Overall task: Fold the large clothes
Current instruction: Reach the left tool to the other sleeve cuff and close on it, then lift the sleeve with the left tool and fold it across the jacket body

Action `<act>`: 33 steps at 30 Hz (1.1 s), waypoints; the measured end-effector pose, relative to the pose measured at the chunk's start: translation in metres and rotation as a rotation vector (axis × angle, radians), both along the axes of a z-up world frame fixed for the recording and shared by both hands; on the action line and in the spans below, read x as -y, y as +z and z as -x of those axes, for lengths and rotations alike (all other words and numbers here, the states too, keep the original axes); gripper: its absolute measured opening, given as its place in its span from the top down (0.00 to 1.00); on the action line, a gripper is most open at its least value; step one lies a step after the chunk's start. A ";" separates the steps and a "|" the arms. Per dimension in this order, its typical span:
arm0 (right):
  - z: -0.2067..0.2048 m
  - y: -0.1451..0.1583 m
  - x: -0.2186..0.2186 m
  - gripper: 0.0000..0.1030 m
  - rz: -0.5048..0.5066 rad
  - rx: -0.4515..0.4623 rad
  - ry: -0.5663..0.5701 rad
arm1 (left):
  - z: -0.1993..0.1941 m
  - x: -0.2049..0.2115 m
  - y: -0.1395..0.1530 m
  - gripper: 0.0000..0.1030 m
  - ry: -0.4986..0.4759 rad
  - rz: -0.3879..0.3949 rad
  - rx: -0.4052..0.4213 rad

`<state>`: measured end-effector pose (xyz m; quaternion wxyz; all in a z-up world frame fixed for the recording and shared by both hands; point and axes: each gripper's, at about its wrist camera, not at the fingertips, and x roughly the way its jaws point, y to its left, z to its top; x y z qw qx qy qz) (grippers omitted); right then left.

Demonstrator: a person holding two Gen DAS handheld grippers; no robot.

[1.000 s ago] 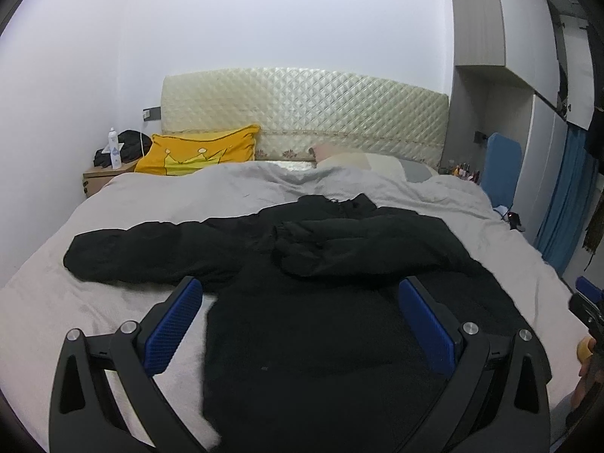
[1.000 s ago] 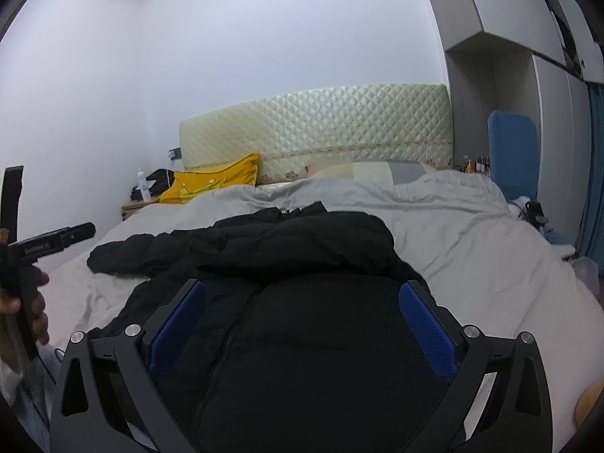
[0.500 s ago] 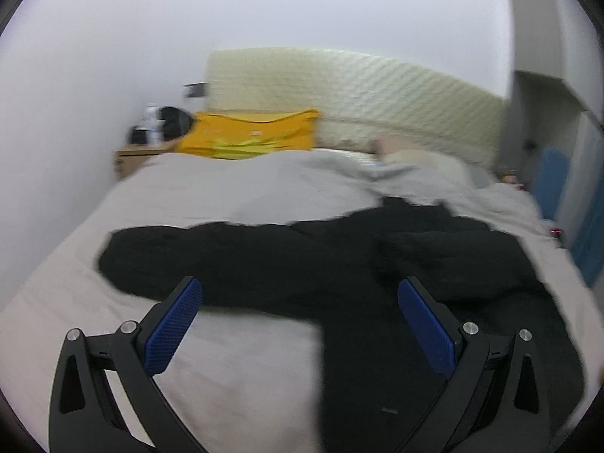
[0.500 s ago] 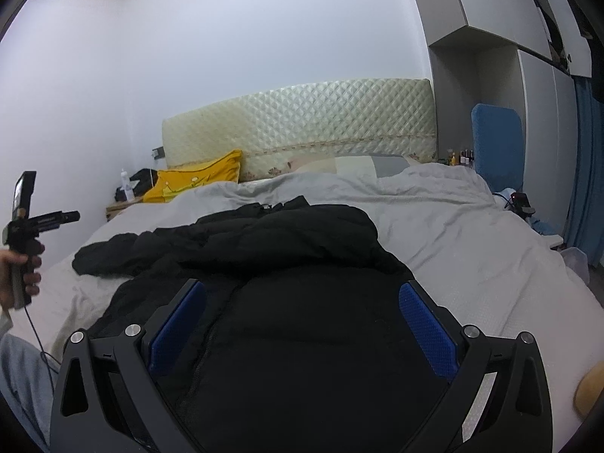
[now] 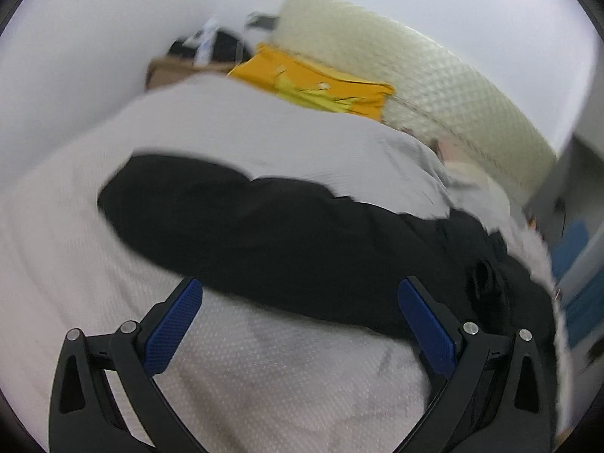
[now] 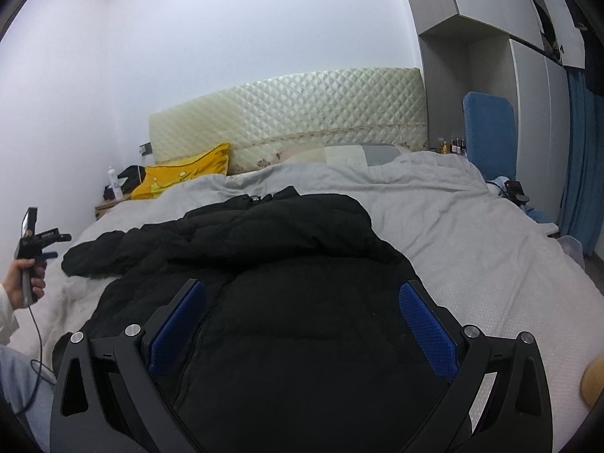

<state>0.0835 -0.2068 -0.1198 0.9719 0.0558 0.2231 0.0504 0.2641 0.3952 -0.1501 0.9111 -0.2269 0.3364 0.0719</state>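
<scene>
A black padded jacket [image 6: 287, 264] lies spread on the grey bed cover [image 6: 472, 249], one sleeve folded across its chest. Its other sleeve [image 5: 234, 219] stretches out to the left. In the blurred, tilted left wrist view, my left gripper [image 5: 300, 304] hangs open just short of that sleeve, nothing between its blue pads. My right gripper [image 6: 302, 307] stands open over the jacket's body, nothing held. In the right wrist view, a hand [image 6: 22, 283] holds the left gripper at the far left edge.
A yellow pillow [image 6: 185, 173] and a cream quilted headboard [image 6: 294, 113] stand at the bed's far end. A nightstand with a bottle [image 6: 113, 185] is at the far left. A blue chair [image 6: 490, 132] and wardrobe stand on the right.
My left gripper has swung left and closer to the outstretched sleeve, tilting as it went. My right gripper has barely moved. Both stay open.
</scene>
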 end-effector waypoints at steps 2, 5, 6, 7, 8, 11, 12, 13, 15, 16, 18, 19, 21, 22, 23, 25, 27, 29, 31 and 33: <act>-0.003 0.000 -0.002 0.00 0.000 -0.003 -0.001 | -0.001 -0.022 -0.018 0.00 0.044 0.112 -0.008; -0.006 0.000 -0.009 0.00 0.013 -0.003 -0.001 | -0.002 -0.047 -0.043 0.00 0.104 0.255 -0.030; -0.006 0.000 -0.010 0.00 0.017 -0.004 -0.001 | -0.003 -0.057 -0.053 0.00 0.122 0.304 -0.032; -0.007 0.000 -0.012 0.00 0.023 -0.005 -0.005 | -0.003 -0.063 -0.059 0.00 0.132 0.336 -0.032; -0.009 0.000 -0.014 0.00 0.021 -0.007 -0.008 | -0.004 -0.069 -0.064 0.00 0.144 0.366 -0.032; -0.013 -0.002 -0.017 0.00 -0.008 -0.020 -0.020 | -0.005 -0.085 -0.078 0.00 0.181 0.453 -0.014; -0.015 -0.004 -0.016 0.00 -0.012 -0.026 -0.028 | -0.006 -0.091 -0.082 0.00 0.200 0.479 -0.006; -0.018 -0.005 -0.017 0.00 -0.015 -0.032 -0.035 | -0.008 -0.095 -0.085 0.01 0.211 0.492 -0.001; -0.025 -0.007 -0.019 0.00 -0.025 -0.044 -0.046 | -0.011 -0.105 -0.092 0.01 0.234 0.533 0.020; -0.027 -0.007 -0.020 0.00 -0.027 -0.048 -0.050 | -0.012 -0.109 -0.095 0.01 0.241 0.549 0.028; -0.034 -0.009 -0.023 0.00 -0.030 -0.057 -0.059 | -0.017 -0.117 -0.101 0.01 0.262 0.594 0.056; -0.038 -0.010 -0.026 0.00 -0.024 -0.061 -0.064 | -0.018 -0.123 -0.104 0.01 0.270 0.606 0.067; -0.042 -0.012 -0.030 0.00 -0.020 -0.065 -0.068 | -0.024 -0.131 -0.107 0.01 0.287 0.620 0.083; -0.046 -0.013 -0.032 0.00 -0.020 -0.070 -0.068 | -0.027 -0.133 -0.108 0.01 0.292 0.624 0.091; -0.048 -0.015 -0.033 0.00 -0.020 -0.074 -0.068 | -0.030 -0.135 -0.108 0.01 0.298 0.627 0.102; -0.055 -0.019 -0.036 0.00 -0.021 -0.090 -0.069 | -0.037 -0.139 -0.108 0.07 0.308 0.622 0.121; -0.061 -0.023 -0.036 0.00 -0.025 -0.108 -0.069 | -0.044 -0.145 -0.109 0.13 0.321 0.612 0.128; -0.065 -0.026 -0.037 0.00 -0.023 -0.119 -0.067 | -0.051 -0.149 -0.113 0.19 0.322 0.601 0.112; -0.067 -0.027 -0.040 0.00 -0.015 -0.125 -0.064 | -0.061 -0.149 -0.114 0.33 0.302 0.548 0.079; -0.070 -0.028 -0.041 0.00 -0.022 -0.129 -0.054 | -0.063 -0.149 -0.109 0.45 0.284 0.476 0.065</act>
